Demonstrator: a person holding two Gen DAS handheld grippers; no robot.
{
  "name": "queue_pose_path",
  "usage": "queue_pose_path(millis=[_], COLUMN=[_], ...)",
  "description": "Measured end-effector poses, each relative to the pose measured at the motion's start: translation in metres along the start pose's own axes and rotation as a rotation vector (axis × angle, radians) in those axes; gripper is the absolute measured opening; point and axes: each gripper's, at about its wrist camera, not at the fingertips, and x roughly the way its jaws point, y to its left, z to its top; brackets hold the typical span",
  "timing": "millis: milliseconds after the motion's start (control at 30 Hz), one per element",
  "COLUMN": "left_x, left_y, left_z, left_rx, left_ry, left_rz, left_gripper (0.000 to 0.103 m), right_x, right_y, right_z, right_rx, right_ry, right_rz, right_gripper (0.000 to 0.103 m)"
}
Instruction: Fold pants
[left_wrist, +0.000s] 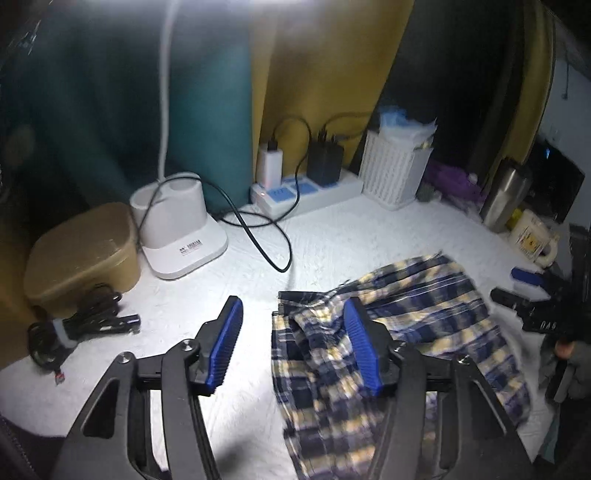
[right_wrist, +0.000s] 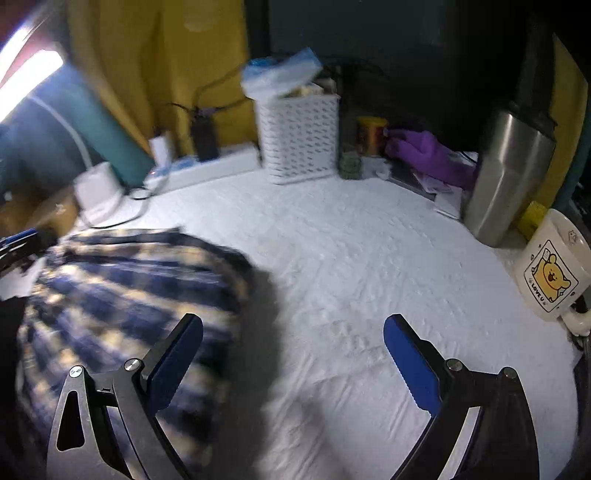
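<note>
Blue, navy and pale-yellow plaid pants (left_wrist: 399, 332) lie bunched and partly folded on the white padded surface (left_wrist: 332, 236). My left gripper (left_wrist: 293, 306) hovers open above their left edge, nothing between its blue pads; its right finger (left_wrist: 364, 347) overlaps the cloth in the picture. In the right wrist view the same pants (right_wrist: 122, 291) lie blurred at the left. My right gripper (right_wrist: 293, 325) stands wide open over bare white surface to the right of the pants, holding nothing. That right gripper also shows at the far right of the left wrist view (left_wrist: 524, 295).
Along the back stand a tan box (left_wrist: 81, 254), a white lamp base (left_wrist: 177, 225) with a black cable, a power strip (left_wrist: 306, 192) with chargers, a white lattice basket (right_wrist: 299, 136), purple gloves (right_wrist: 432, 151), a steel flask (right_wrist: 506, 173) and a bear mug (right_wrist: 554, 273). A coiled black cable (left_wrist: 77, 328) lies front left.
</note>
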Motion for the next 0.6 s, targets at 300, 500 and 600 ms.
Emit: queue_pose_path(millis=[300, 500, 600], left_x=[-0.001, 0.025, 0.022], left_y=[-0.032, -0.021, -0.021], left_z=[-0.047, -0.069, -0.069], left_rx=[0.055, 0.068, 0.077], left_ry=[0.102, 0.177, 0.168], left_rz=[-0.066, -0.035, -0.014], left_gripper=[0.069, 0.041, 0.041], right_x=[0.016, 0.014, 0.007], right_y=[0.04, 0.023, 0.006], right_z=[-0.043, -0.055, -0.061], right_rx=[-0.104, -0.122, -0.086], right_ry=[0.077, 0.074, 0.078], right_rz=[0.001, -0.127, -0.143], right_gripper=[0.099, 0.099, 0.098])
